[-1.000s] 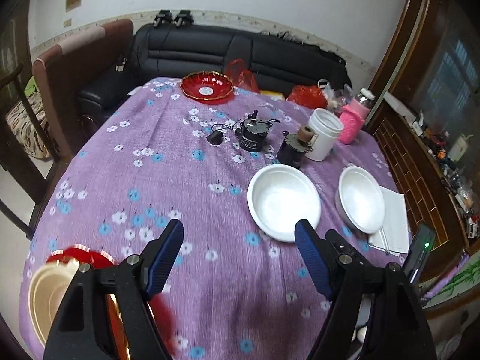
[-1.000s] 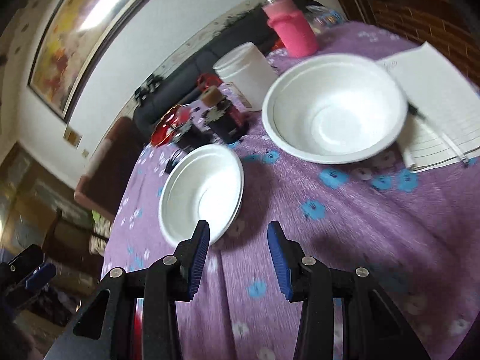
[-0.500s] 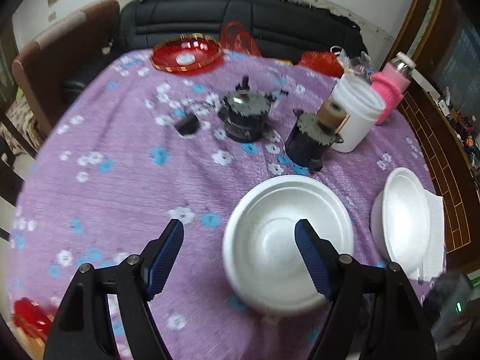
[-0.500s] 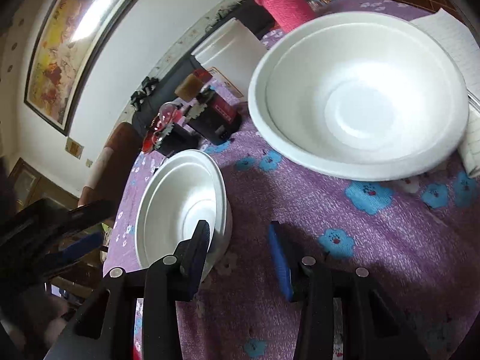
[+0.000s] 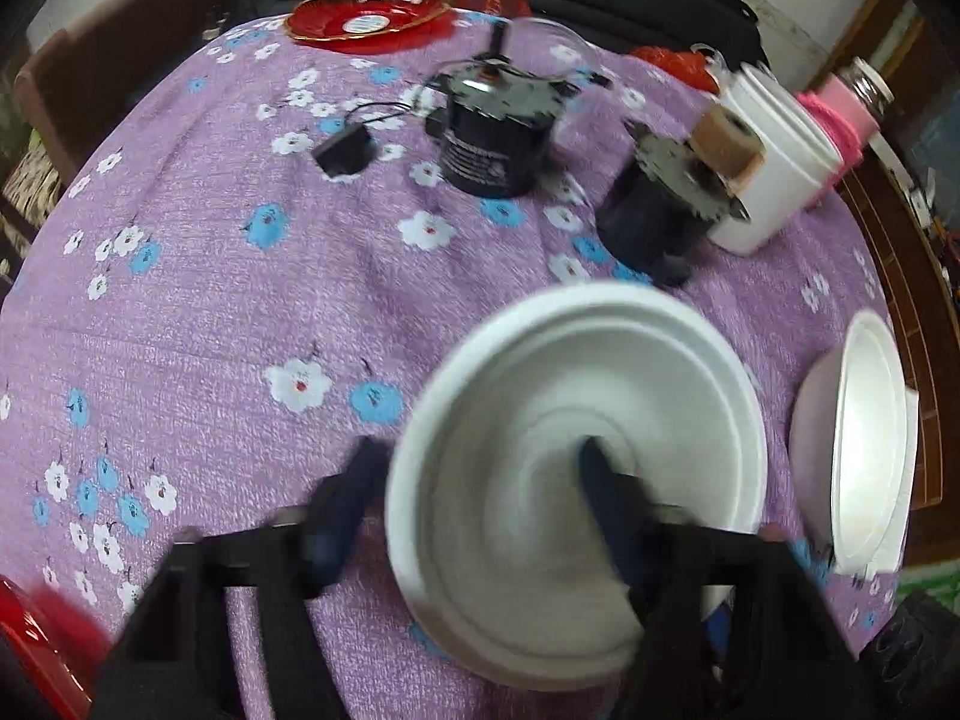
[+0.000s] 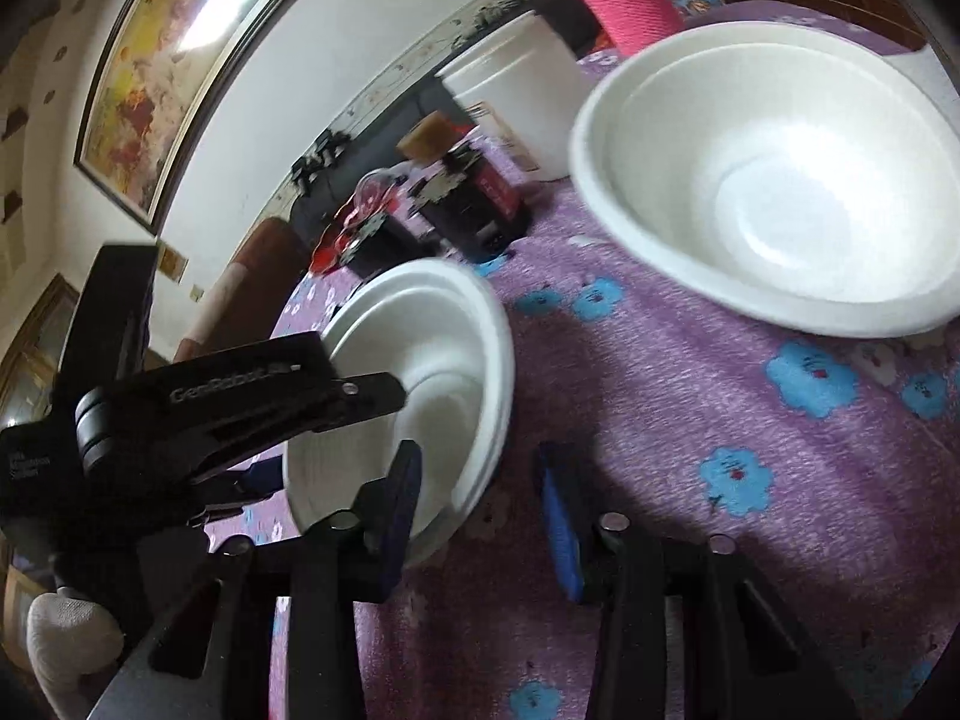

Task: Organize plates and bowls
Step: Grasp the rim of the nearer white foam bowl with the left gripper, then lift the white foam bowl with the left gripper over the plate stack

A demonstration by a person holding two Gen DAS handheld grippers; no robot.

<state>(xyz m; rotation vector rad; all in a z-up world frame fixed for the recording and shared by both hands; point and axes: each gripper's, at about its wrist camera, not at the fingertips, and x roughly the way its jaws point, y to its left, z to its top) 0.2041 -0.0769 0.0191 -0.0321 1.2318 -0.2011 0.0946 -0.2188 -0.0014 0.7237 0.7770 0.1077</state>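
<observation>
A white foam bowl (image 5: pixel 576 468) sits on the purple flowered tablecloth (image 5: pixel 240 312). My left gripper (image 5: pixel 480 480) is open and straddles its near-left rim: one finger is inside the bowl, the other outside on the cloth. The same bowl shows in the right wrist view (image 6: pixel 432 372) with the left gripper (image 6: pixel 240 402) reaching into it. A second white bowl (image 6: pixel 774 180) sits to the right, also in the left wrist view (image 5: pixel 864 444). My right gripper (image 6: pixel 480 498) is open and empty, just beside the first bowl's right rim.
Two black motor-like devices (image 5: pixel 492 126) (image 5: pixel 666 210), a white tub (image 5: pixel 774 162) and a pink bottle (image 5: pixel 840 108) stand behind the bowls. A red gold-rimmed plate (image 5: pixel 366 15) lies at the far edge. Another red dish (image 5: pixel 36 648) is at the near left.
My left gripper has moved forward and down over the first bowl's rim, with one finger now inside it. My right gripper has crept closer to the bowls.
</observation>
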